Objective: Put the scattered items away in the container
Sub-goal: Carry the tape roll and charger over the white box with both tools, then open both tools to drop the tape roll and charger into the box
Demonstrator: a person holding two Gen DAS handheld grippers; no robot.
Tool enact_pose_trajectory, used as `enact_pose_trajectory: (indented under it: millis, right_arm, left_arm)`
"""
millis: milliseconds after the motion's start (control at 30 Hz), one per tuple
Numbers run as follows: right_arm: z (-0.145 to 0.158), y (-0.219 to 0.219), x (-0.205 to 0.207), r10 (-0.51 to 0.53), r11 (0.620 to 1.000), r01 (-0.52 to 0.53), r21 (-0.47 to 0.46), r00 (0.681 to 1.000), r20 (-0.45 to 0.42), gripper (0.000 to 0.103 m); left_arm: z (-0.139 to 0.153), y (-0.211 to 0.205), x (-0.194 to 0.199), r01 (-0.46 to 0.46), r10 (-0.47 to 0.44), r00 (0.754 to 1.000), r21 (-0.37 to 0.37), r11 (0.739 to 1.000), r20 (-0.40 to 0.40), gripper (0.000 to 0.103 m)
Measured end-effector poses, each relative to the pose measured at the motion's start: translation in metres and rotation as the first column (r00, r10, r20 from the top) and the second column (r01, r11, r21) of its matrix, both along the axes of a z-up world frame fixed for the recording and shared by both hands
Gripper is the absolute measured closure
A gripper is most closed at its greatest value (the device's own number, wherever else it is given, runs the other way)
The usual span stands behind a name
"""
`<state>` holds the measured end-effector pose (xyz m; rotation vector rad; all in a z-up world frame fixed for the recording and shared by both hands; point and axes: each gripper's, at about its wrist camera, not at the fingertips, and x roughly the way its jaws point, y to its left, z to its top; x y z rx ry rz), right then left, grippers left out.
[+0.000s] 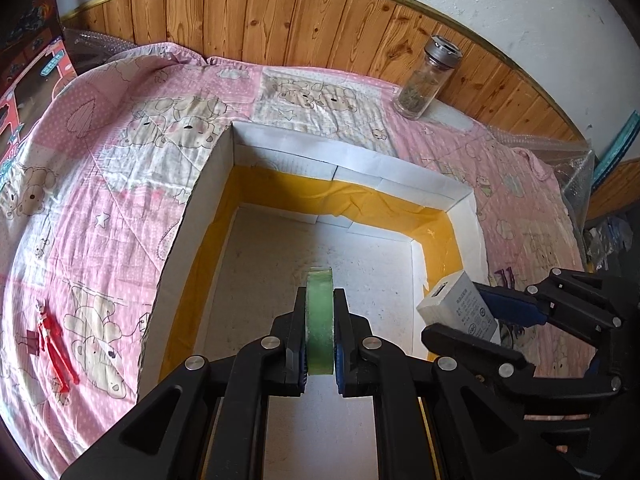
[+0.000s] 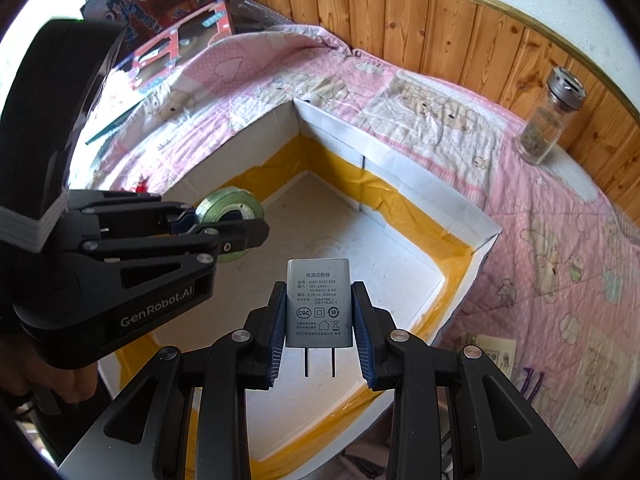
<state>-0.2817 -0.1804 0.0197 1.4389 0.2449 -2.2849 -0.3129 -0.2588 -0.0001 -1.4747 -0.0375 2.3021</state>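
In my left wrist view, my left gripper (image 1: 320,322) is clamped on a green tape roll (image 1: 319,320). The roll stands on its edge between the two fingers, so I see only its thin rim. Its flat sides press against the pads and its hole points side to side, from 9 to 3 o'clock. It hangs over the open white box (image 1: 208,184), which has yellow tape along the bottom of its walls. At 3 o'clock my right gripper (image 1: 476,312) comes in, squeezing a grey plug charger (image 1: 460,304) just over the right wall of the box. A small red toy figure (image 1: 52,344) lies on the pink bear blanket (image 1: 120,128) at 9 o'clock, well apart from the box. A glass jar (image 1: 426,76) stands upright by the wooden wall at 1 o'clock.

In my right wrist view, my right gripper (image 2: 319,316) is closed tight on the plug charger (image 2: 319,304). The charger's long side runs from 12 to 6 o'clock. Its two metal prongs point down to 6 o'clock, back at me, and its label faces the camera. It hangs over the inside of the box (image 2: 480,236). At 9 o'clock my left gripper (image 2: 236,220) holds the tape roll (image 2: 230,208) over the box, and here I see the roll's round face. The jar (image 2: 550,116) stands on the blanket (image 2: 460,152) at 2 o'clock. A toy package (image 2: 176,20) leans at 11 o'clock.
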Motion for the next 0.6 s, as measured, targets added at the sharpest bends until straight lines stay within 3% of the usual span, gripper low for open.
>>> enact_pose_trajectory:
  millis: [600]
  right_arm:
    - [-0.036,-0.01,-0.044,0.064,0.988,-0.072,0.138,0.996,0.062,0.07]
  left_arm:
    - [-0.05,0.019,-0.052,-0.045,0.051,0.994,-0.06,0.997,0.101,0.093]
